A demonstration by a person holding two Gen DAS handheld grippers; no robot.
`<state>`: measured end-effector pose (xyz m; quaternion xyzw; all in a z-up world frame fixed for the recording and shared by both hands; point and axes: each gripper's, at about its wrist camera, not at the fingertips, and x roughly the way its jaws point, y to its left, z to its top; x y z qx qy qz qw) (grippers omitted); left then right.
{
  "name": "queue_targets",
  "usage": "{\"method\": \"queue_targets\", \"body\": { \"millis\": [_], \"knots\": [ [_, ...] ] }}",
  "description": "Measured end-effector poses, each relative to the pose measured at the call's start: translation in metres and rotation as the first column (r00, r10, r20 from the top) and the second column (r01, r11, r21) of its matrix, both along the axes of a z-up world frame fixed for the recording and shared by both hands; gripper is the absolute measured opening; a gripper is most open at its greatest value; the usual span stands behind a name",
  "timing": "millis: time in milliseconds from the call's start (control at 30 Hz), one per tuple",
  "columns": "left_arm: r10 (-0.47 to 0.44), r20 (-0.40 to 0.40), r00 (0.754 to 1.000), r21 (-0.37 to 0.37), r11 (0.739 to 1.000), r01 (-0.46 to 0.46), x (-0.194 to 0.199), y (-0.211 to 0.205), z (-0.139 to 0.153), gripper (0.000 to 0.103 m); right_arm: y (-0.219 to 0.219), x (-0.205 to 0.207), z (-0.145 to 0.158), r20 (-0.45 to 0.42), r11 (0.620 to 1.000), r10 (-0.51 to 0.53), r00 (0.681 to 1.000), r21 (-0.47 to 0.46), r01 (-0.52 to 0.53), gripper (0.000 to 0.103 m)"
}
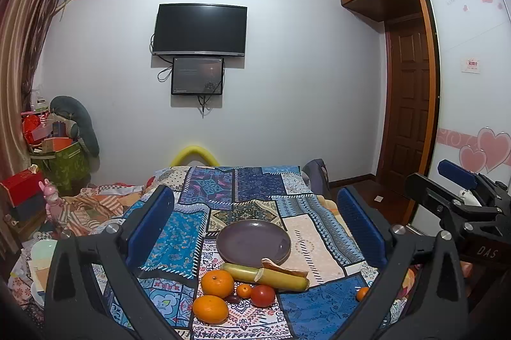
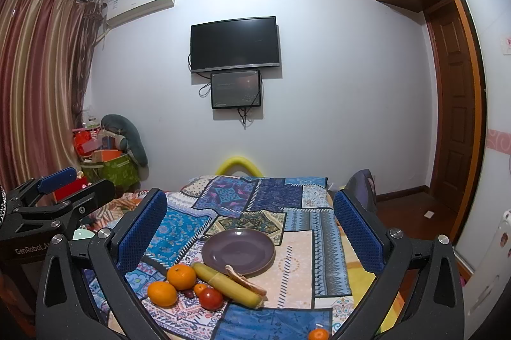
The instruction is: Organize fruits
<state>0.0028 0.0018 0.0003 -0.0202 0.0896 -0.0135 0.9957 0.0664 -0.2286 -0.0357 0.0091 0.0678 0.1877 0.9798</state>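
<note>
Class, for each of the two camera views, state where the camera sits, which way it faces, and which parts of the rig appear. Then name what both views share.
Left wrist: sits on the left gripper, looks forward over the patchwork cloth toward the TV wall; its open blue fingers frame the view, the right gripper at right.
Right wrist: sits on the right gripper, facing likewise; left gripper at left.
Shared: purple plate, oranges, sugarcane piece.
</note>
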Motion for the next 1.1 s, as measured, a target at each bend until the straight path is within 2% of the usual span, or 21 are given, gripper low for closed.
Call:
{"method": "queue_targets", "body": {
  "millis": [933,1100],
  "knots": [
    [-0.019,-0.006,1.000,-0.003,1.000,0.019,-0.0004,0.0001,0.0009,0.103,-0.0002,-0.0014,0.0032,0.004,1.000,0.005,1.000,0.005,-0.005,0.103],
    [-0.014,-0.006,1.000,0.014,1.000,0.014,0.0016,0.0006,-0.0011,0.103,0.0021,0.0005,0.0006,-0.001,1.000,0.017,1.000,0.005,-0.017,0.103]
  ]
}}
